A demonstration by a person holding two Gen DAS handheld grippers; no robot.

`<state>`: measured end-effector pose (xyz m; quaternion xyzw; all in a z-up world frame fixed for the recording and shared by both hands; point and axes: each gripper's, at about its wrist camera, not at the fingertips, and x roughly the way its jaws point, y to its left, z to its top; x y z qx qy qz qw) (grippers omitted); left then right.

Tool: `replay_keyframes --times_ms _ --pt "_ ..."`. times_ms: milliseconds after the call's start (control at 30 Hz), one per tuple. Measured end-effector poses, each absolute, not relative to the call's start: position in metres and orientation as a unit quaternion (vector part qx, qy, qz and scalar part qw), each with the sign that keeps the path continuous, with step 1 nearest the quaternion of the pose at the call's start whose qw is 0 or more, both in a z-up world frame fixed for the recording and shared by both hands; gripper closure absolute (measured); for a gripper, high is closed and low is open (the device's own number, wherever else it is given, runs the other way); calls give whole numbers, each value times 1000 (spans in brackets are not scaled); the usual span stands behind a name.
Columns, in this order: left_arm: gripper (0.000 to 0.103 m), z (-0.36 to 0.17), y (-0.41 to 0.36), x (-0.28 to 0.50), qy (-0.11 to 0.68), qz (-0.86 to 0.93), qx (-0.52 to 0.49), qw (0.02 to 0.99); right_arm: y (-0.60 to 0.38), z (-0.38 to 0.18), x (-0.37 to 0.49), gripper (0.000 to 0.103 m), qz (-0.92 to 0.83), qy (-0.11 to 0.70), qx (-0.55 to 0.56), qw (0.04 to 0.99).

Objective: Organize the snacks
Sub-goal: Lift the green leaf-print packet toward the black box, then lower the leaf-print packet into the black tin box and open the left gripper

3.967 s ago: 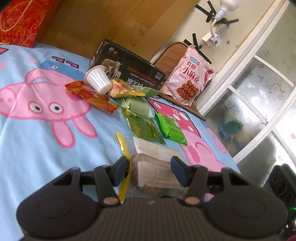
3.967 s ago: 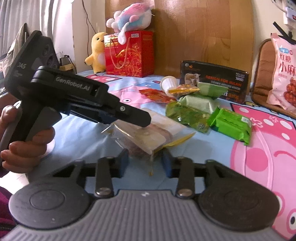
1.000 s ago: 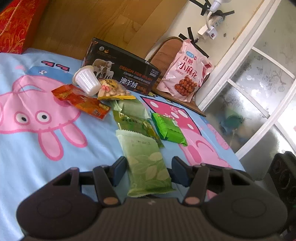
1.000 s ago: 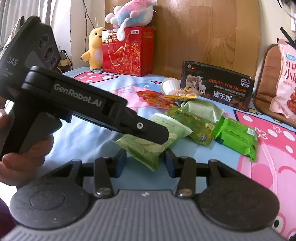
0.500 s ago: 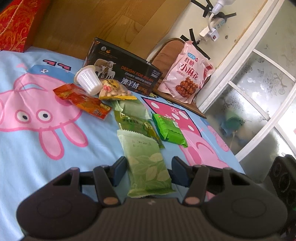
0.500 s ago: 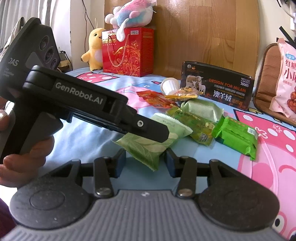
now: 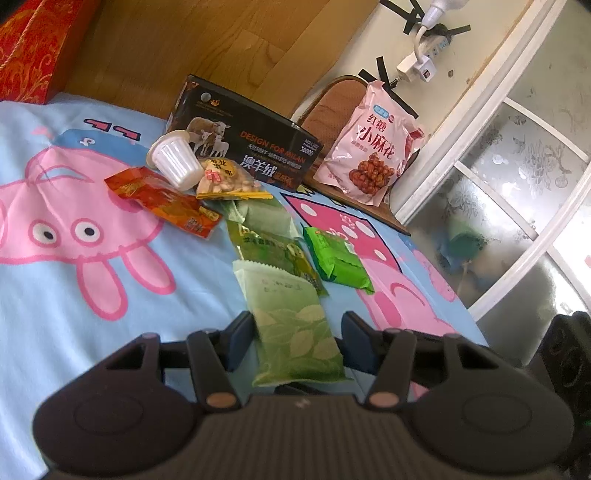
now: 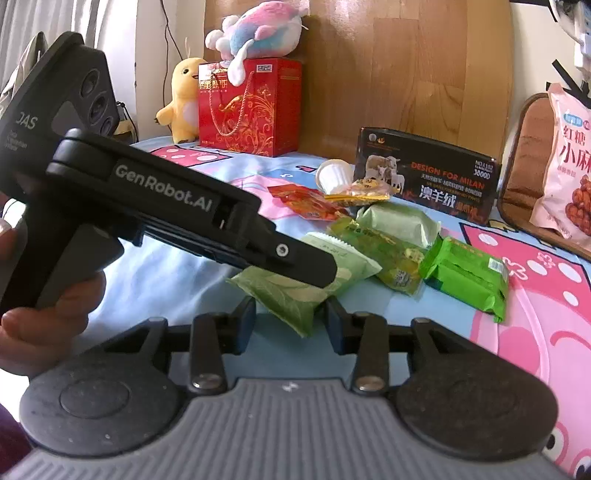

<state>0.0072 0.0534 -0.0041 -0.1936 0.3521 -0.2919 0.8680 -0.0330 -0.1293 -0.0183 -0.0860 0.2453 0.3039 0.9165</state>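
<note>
A pale green, leaf-printed snack packet (image 7: 291,325) lies lengthwise between the fingers of my left gripper (image 7: 297,339), and both pads press on its sides. In the right wrist view a left gripper finger (image 8: 310,264) crosses over the same packet (image 8: 288,291). My right gripper (image 8: 290,317) has the packet's near corner between its jaws, which are closing; the pads stand just off it. Beyond lie an olive-green packet (image 7: 273,254), a bright green packet (image 7: 336,258), a rounded pale green packet (image 7: 262,218), a red-orange packet (image 7: 166,203), a nut packet (image 7: 225,179) and a white cup (image 7: 173,160).
All of it rests on a blue cartoon-pig sheet (image 7: 74,295). A black box (image 7: 251,144) and a pink snack bag (image 7: 369,162) stand at the back. A red gift box (image 8: 251,107) with plush toys (image 8: 255,29) is at the far left. A hand (image 8: 44,328) holds the left gripper.
Four seconds ago a clear packet of brown cake lay between the grippers; the pale green packet has taken its place. Over the last second the right jaws drew in slightly.
</note>
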Motion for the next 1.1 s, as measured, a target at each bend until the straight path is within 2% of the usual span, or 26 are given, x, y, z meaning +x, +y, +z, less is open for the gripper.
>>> replay_keyframes --times_ms 433,500,567,700,933,1100 --pt "50 -4 53 6 351 -292 -189 869 -130 -19 -31 58 306 250 -78 915" --pt "50 -2 52 5 346 -294 -184 872 -130 -18 -32 60 304 246 -81 917" --pt "51 1 52 0 335 -293 -180 877 -130 -18 -35 69 303 234 -82 920" --pt "51 8 56 -9 317 -292 -185 883 -135 -13 -43 70 308 205 -66 927" --pt "50 56 58 3 271 -304 -188 894 -134 17 -43 70 307 136 -67 940" --pt "50 97 38 61 247 -305 -149 908 -133 45 -3 70 279 91 -92 952"
